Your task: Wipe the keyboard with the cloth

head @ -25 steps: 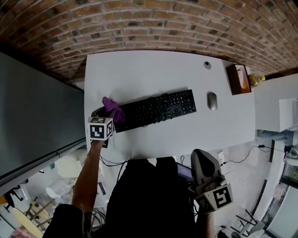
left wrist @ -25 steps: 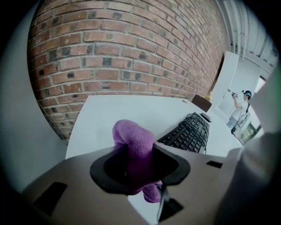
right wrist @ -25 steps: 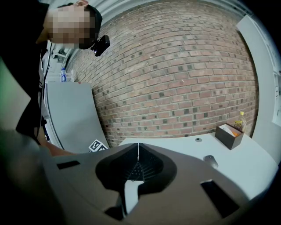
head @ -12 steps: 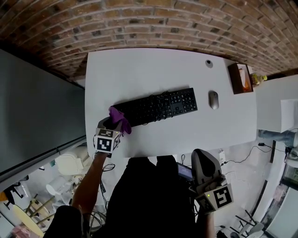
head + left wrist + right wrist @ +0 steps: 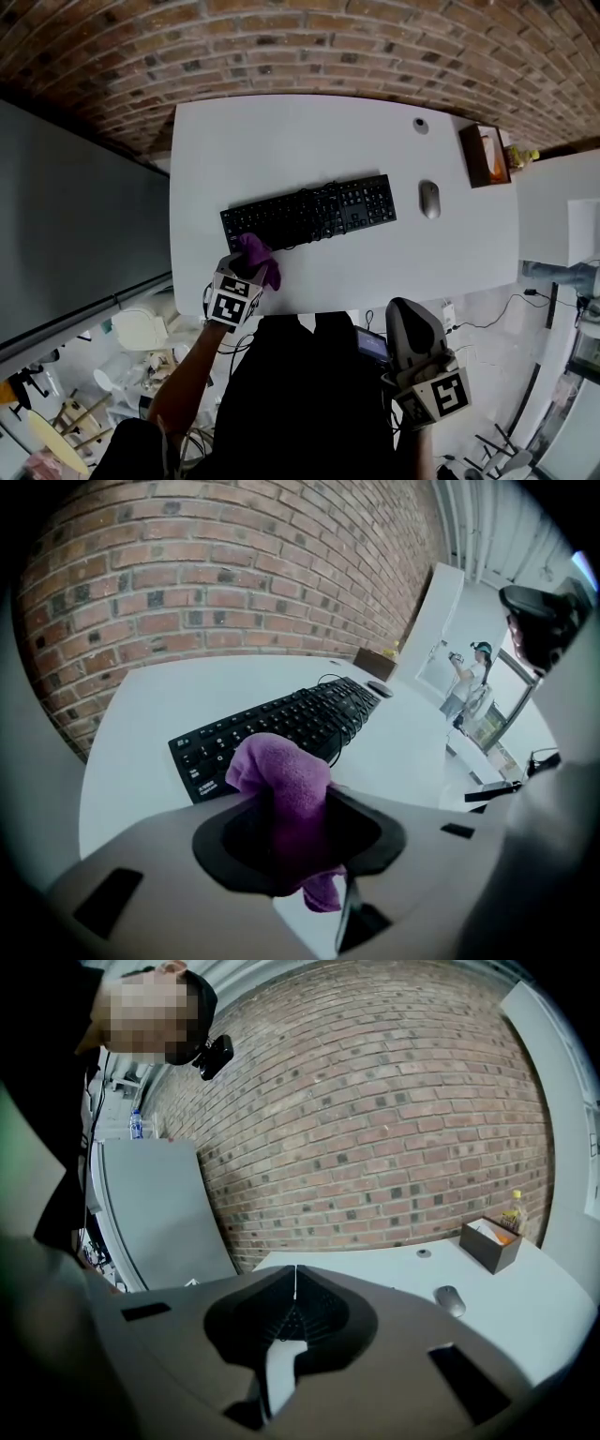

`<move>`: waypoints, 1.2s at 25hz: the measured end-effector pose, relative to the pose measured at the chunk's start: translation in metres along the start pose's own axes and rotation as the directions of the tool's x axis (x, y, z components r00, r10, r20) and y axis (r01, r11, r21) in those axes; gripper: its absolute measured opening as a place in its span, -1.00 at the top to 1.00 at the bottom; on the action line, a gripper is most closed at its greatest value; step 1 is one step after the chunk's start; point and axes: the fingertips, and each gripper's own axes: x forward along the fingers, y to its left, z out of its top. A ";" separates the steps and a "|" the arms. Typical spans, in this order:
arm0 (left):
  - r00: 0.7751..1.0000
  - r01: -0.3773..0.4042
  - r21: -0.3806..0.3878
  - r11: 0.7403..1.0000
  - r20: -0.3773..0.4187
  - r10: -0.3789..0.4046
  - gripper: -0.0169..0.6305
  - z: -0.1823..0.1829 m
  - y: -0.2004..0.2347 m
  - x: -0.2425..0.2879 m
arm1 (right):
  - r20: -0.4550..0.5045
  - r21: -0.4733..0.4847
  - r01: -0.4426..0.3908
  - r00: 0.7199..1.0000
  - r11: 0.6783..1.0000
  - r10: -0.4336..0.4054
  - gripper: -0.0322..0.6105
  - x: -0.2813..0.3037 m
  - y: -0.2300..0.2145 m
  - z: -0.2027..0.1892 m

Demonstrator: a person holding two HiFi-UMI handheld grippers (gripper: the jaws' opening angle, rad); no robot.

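A black keyboard (image 5: 309, 214) lies slanted in the middle of the white table (image 5: 281, 131). My left gripper (image 5: 246, 271) is shut on a purple cloth (image 5: 255, 251), just off the keyboard's near left corner. In the left gripper view the cloth (image 5: 279, 772) bulges up between the jaws, with the keyboard (image 5: 286, 722) right beyond it. My right gripper (image 5: 408, 321) hangs off the table's near edge, close to the person's body. Its jaws meet in the right gripper view (image 5: 295, 1277), and nothing is between them.
A grey mouse (image 5: 429, 200) lies right of the keyboard. A brown open box (image 5: 485, 157) stands at the far right edge, and a small round disc (image 5: 421, 126) lies near it. A brick wall runs behind the table. A dark panel (image 5: 75, 234) stands on the left.
My left gripper with the cloth has slid from the keyboard's left end toward the table's near edge and a little to the right. The right gripper has kept still.
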 end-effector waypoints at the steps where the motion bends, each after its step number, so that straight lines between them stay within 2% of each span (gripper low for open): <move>1: 1.000 0.005 0.004 1.000 0.006 -0.005 0.44 0.004 -0.003 0.000 | 0.001 0.000 0.001 1.000 1.000 -0.001 0.84 0.000 -0.001 0.000; 8: 0.996 0.030 0.039 0.999 0.084 -0.033 0.44 0.047 -0.016 -0.001 | 0.014 0.011 0.021 1.000 1.000 -0.021 0.84 -0.007 -0.009 0.002; 17: 0.989 0.082 0.124 0.989 0.111 -0.096 0.44 0.098 -0.041 0.024 | 0.034 0.030 0.092 0.995 0.995 -0.093 0.84 -0.027 -0.032 0.005; 26: 0.986 0.139 0.236 0.962 0.054 -0.156 0.44 0.122 -0.073 0.068 | 0.044 0.071 0.192 0.980 0.979 -0.196 0.84 -0.052 -0.057 -0.001; 30: 0.989 0.137 0.308 0.942 0.011 -0.148 0.44 0.122 -0.085 0.088 | 0.046 0.087 0.218 0.974 0.972 -0.223 0.84 -0.058 -0.065 -0.003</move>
